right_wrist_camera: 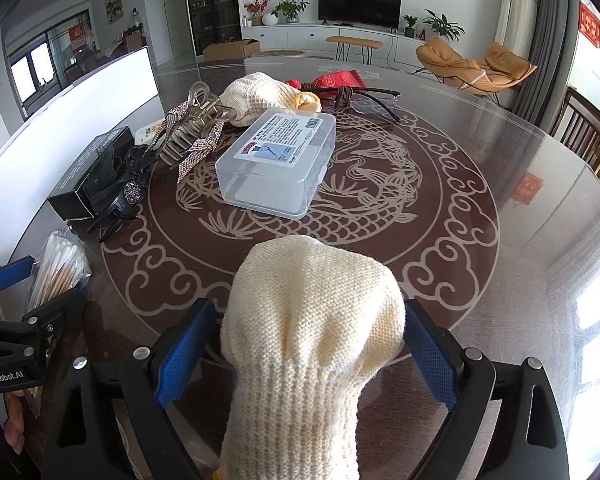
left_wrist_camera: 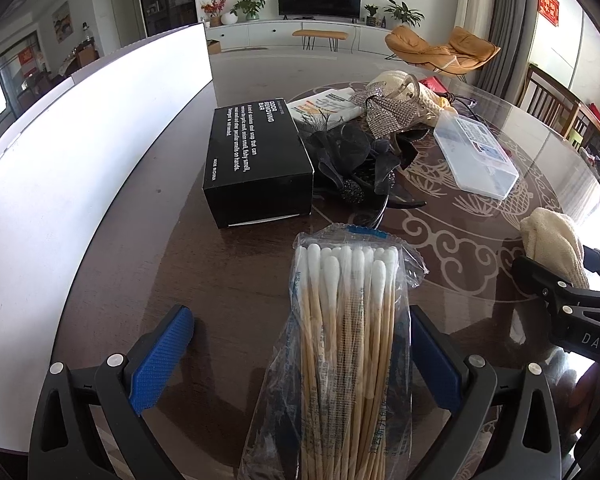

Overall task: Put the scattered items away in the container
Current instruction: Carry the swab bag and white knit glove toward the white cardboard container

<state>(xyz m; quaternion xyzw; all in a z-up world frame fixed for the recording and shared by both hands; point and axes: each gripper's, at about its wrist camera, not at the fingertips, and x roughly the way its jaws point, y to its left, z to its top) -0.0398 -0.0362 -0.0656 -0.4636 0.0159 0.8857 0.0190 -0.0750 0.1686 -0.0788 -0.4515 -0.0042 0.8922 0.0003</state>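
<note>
Left gripper (left_wrist_camera: 300, 360) spread wide around swab bag (left_wrist_camera: 340, 340), right pad (left_wrist_camera: 436, 360) touching plastic, left pad apart. Right gripper (right_wrist_camera: 312, 348) also spread, glove (right_wrist_camera: 312, 320) lying between its pads; grip unclear. Farther out on table (right_wrist_camera: 480, 184): black box (left_wrist_camera: 256, 160), clear case (right_wrist_camera: 276, 164), hair clips (right_wrist_camera: 188, 132). White container (left_wrist_camera: 80, 152) far left.

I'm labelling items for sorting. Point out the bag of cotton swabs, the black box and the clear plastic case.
Clear bag of wooden cotton swabs (left_wrist_camera: 346, 320), left wrist view, on the sticks.
Black cardboard box (left_wrist_camera: 246, 152), left wrist view, printed top.
Clear plastic case (right_wrist_camera: 276, 160), right wrist view, lid.
</note>
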